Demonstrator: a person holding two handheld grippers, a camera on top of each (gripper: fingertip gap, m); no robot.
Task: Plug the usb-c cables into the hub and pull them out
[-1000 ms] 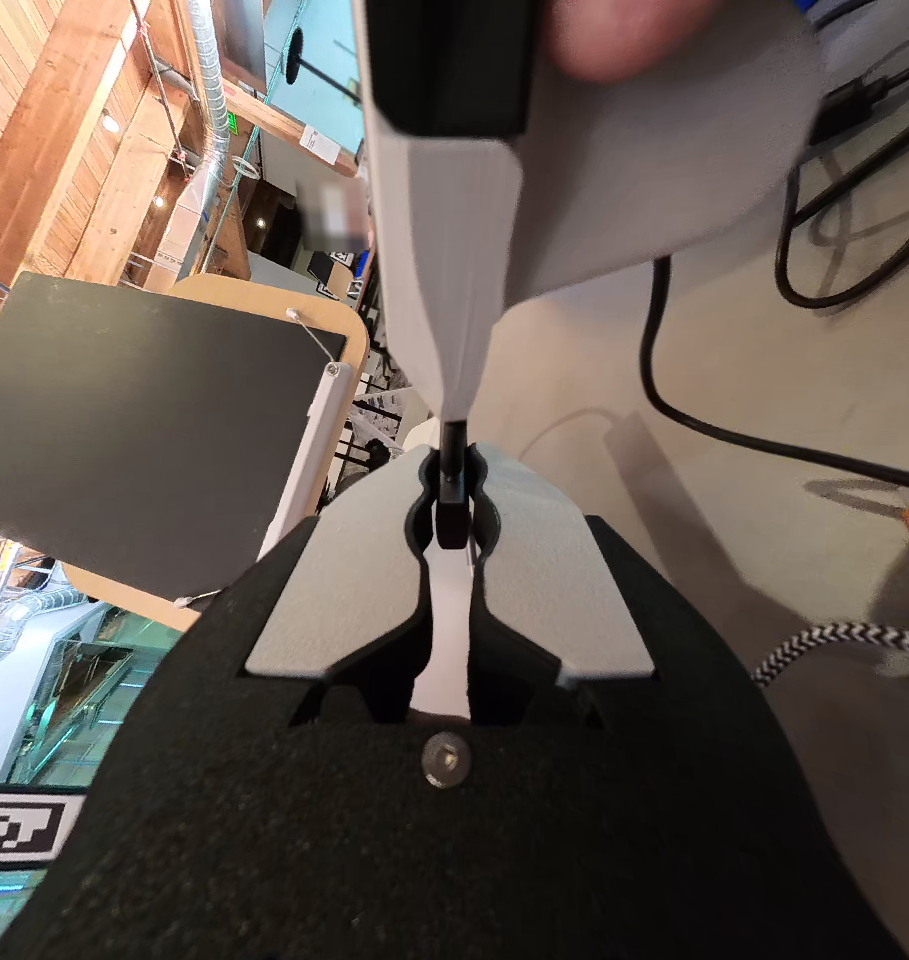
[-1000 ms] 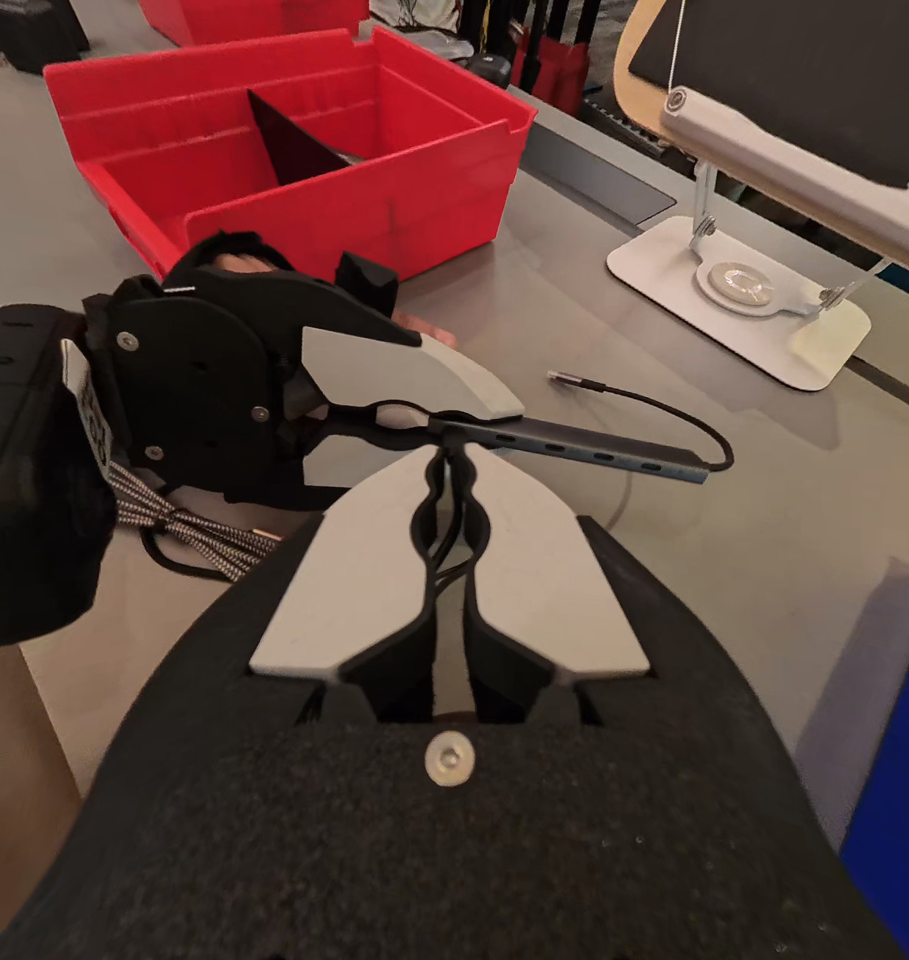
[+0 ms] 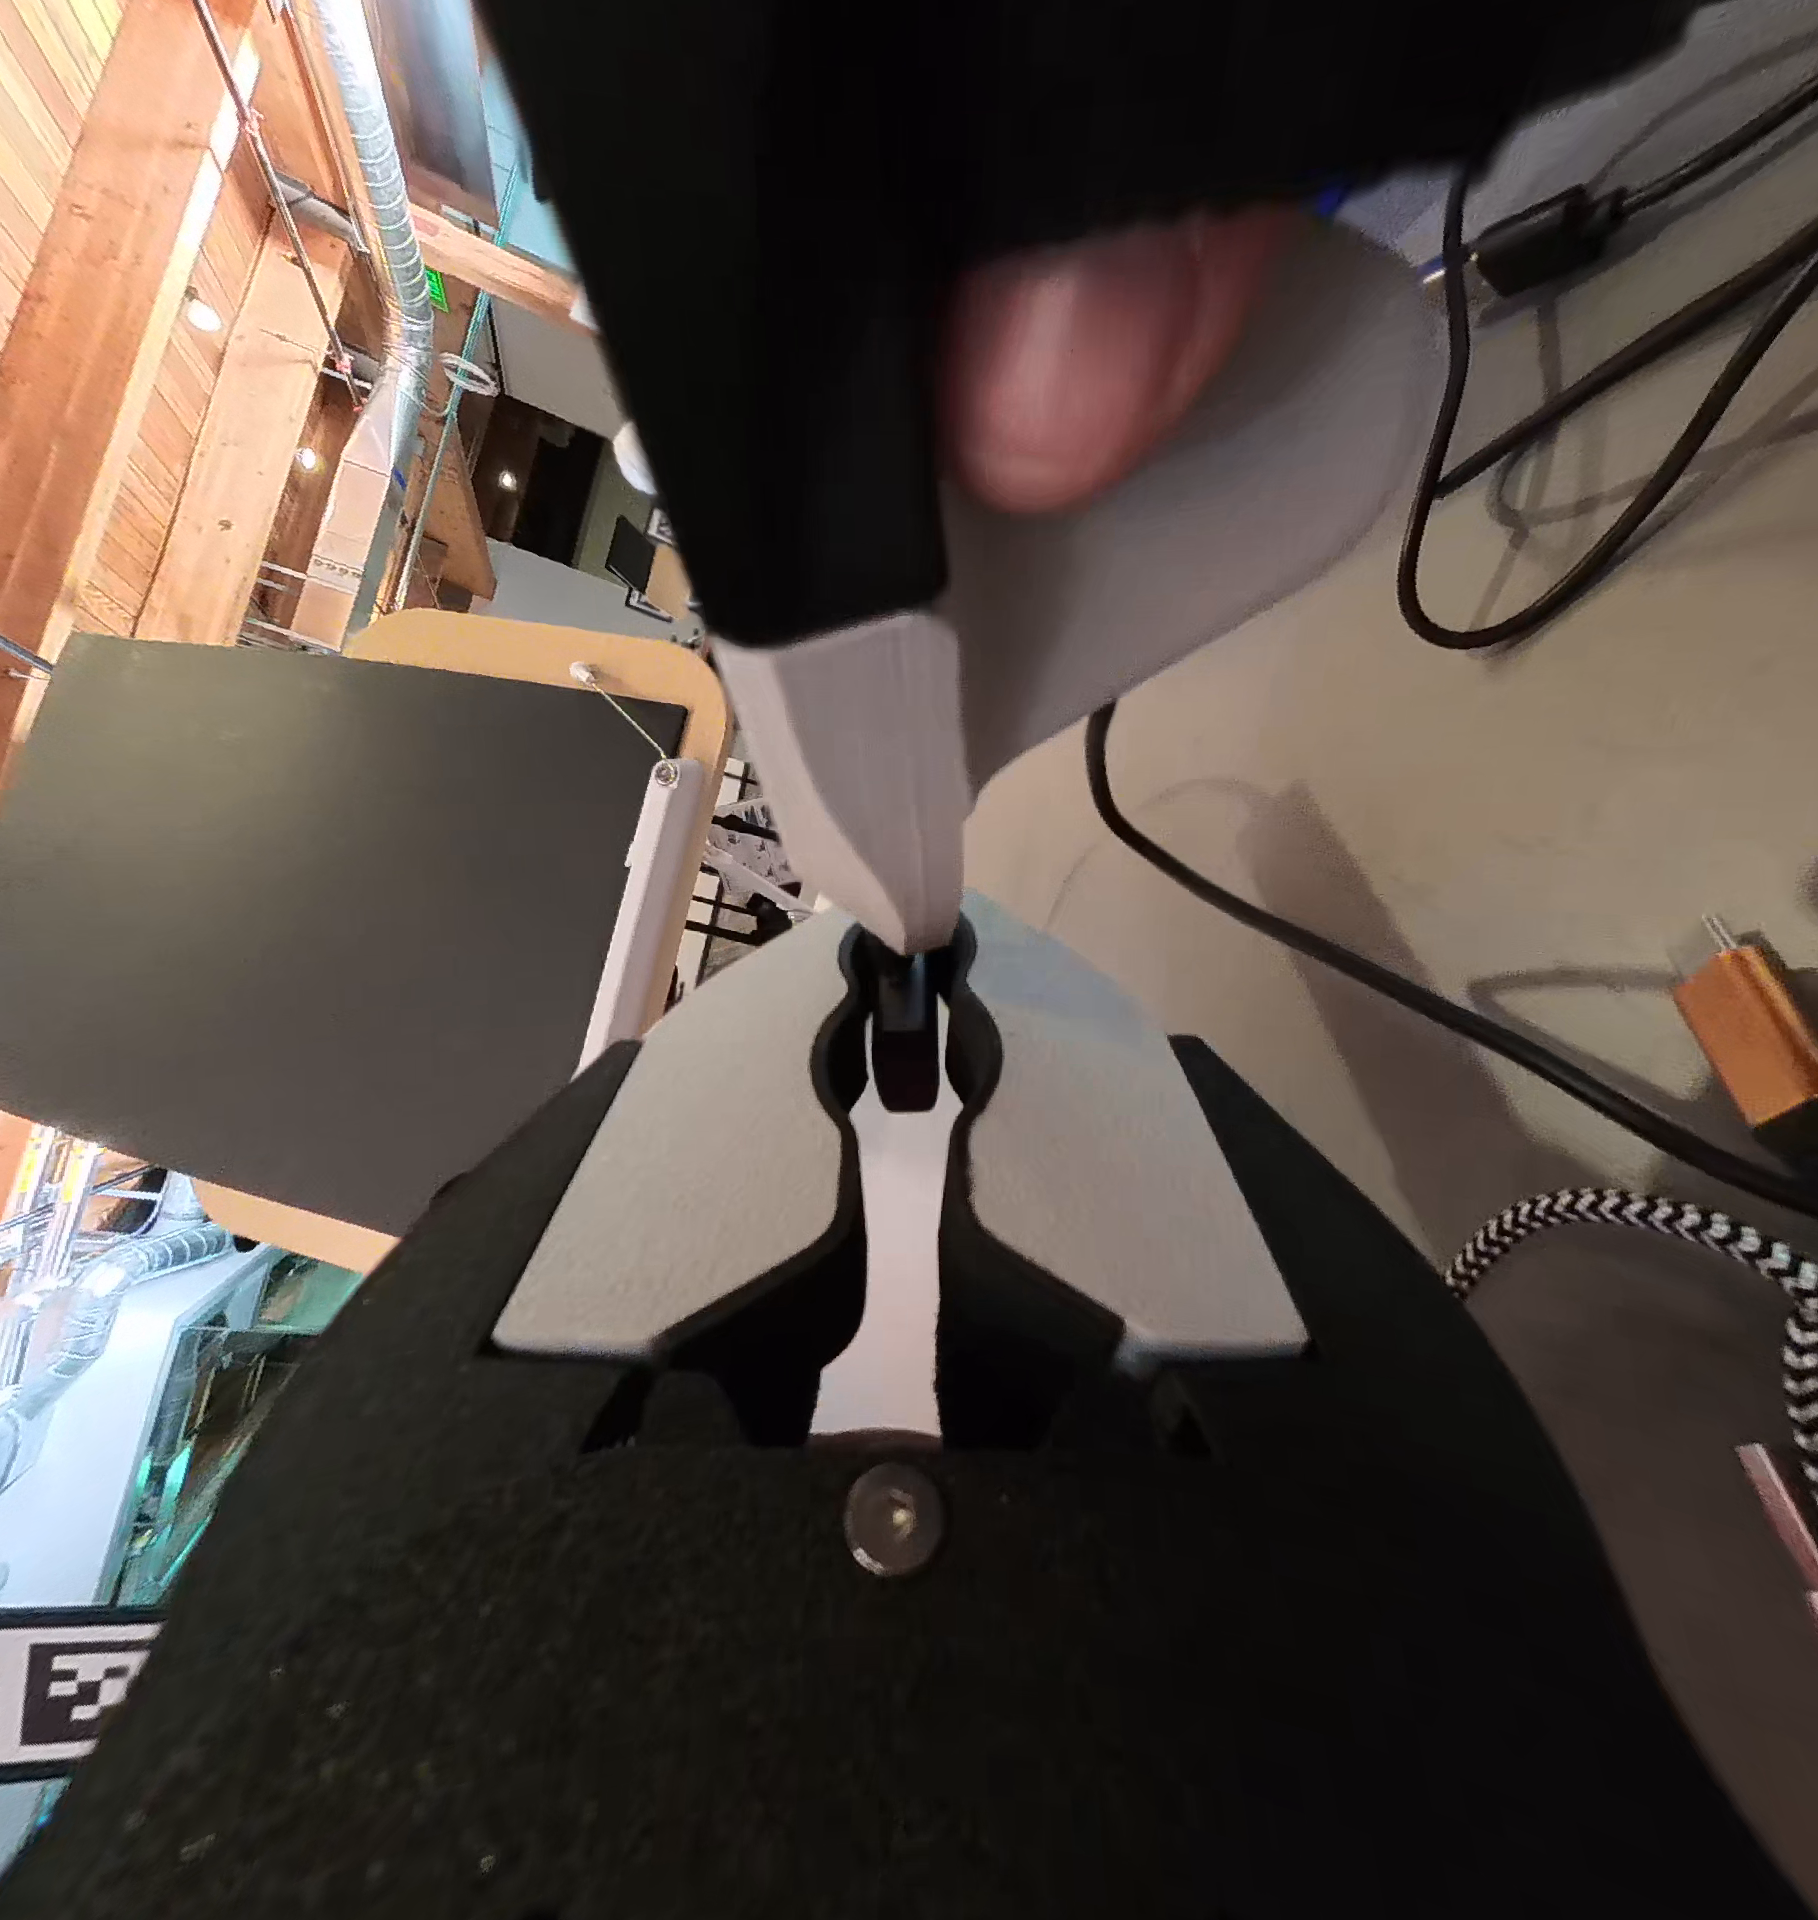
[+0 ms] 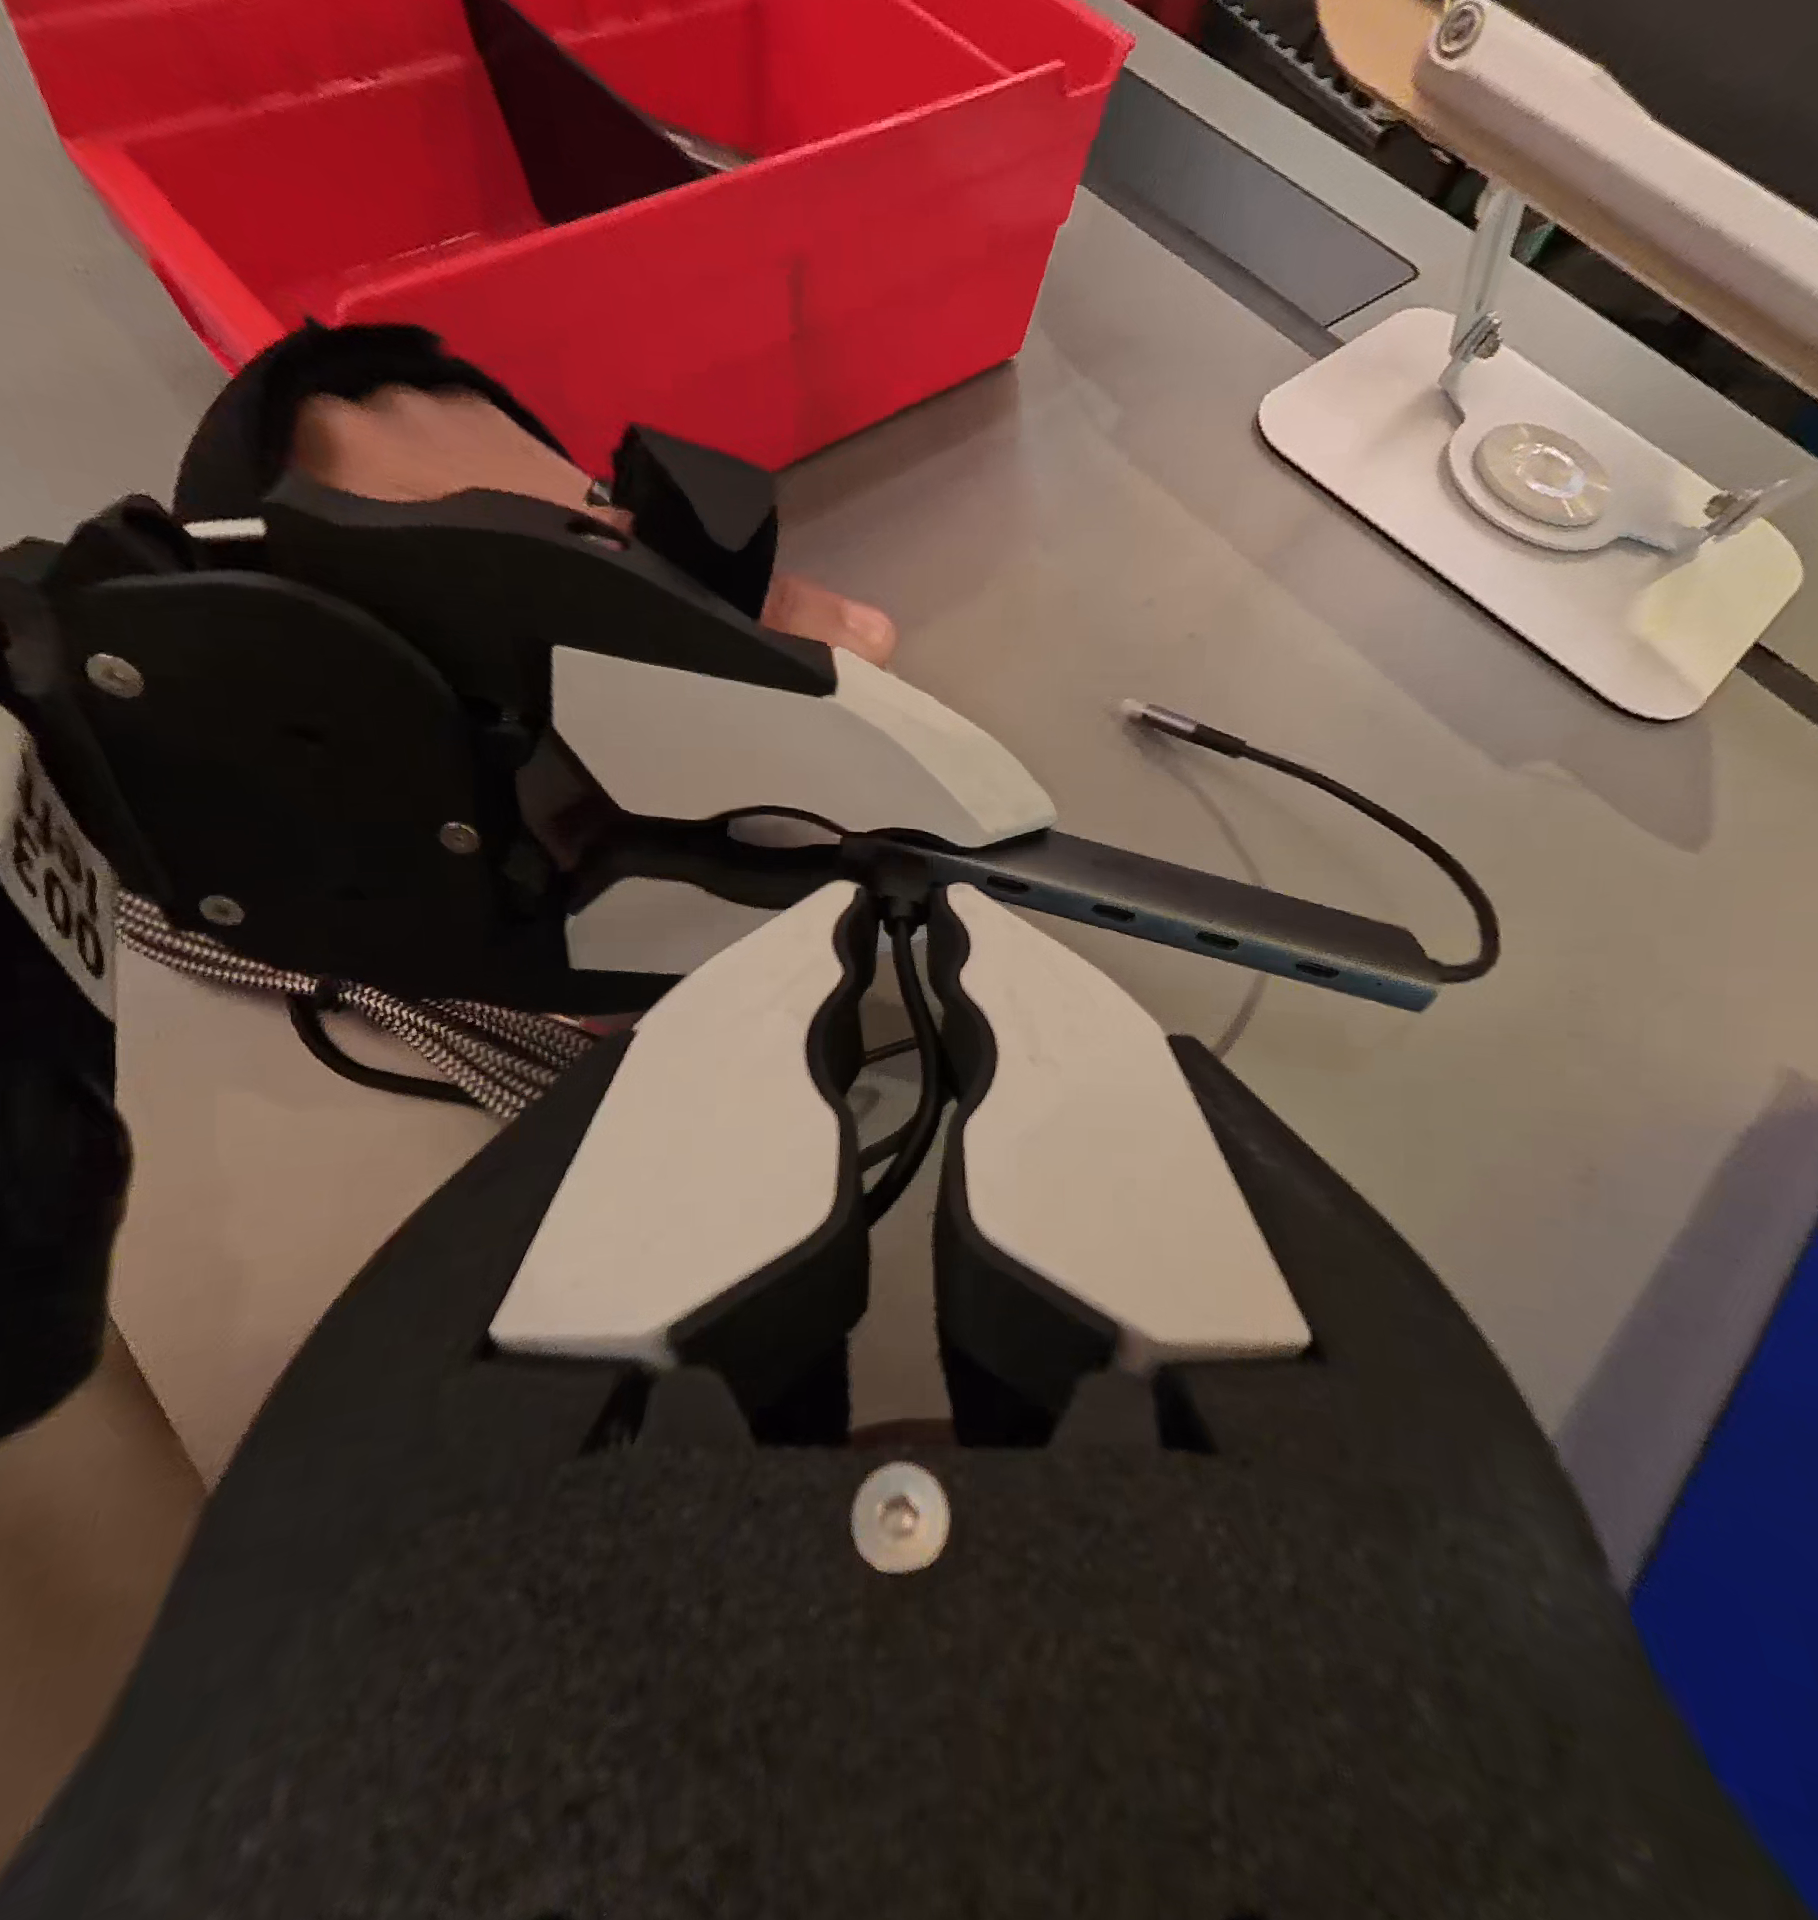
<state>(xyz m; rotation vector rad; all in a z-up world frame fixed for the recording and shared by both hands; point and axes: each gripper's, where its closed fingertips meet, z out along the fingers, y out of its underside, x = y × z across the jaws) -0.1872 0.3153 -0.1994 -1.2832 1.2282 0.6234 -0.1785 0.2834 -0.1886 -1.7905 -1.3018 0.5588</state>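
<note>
The slim grey hub [image 4: 1196, 925] is held level above the table, its side ports facing me. My left gripper [image 4: 936, 842] is shut on its near end; in the left wrist view [image 3: 905, 997] the hub's dark end [image 3: 905, 1049] sits between the pads. My right gripper [image 4: 900, 909] is shut on a black usb-c cable plug [image 4: 900, 883] that meets the hub's side at the port nearest the left gripper. I cannot tell how deep it sits. The right gripper's finger [image 3: 863, 810] comes down from above in the left wrist view. The hub's own lead ends in a loose plug [image 4: 1139, 714].
A red divided bin [image 4: 676, 260] stands behind the left gripper. A white stand base [image 4: 1404, 447] is at the back right. A braided cable [image 4: 365, 997] and an orange plug [image 3: 1757, 1049] lie on the table with black cables [image 3: 1300, 935]. A blue object [image 4: 1767, 1455] is at right. My left and right fingertips are right by each other.
The right gripper has moved in closer to the left gripper and fills more of the left wrist view. The orange plug has come into that view. Both grips are unchanged.
</note>
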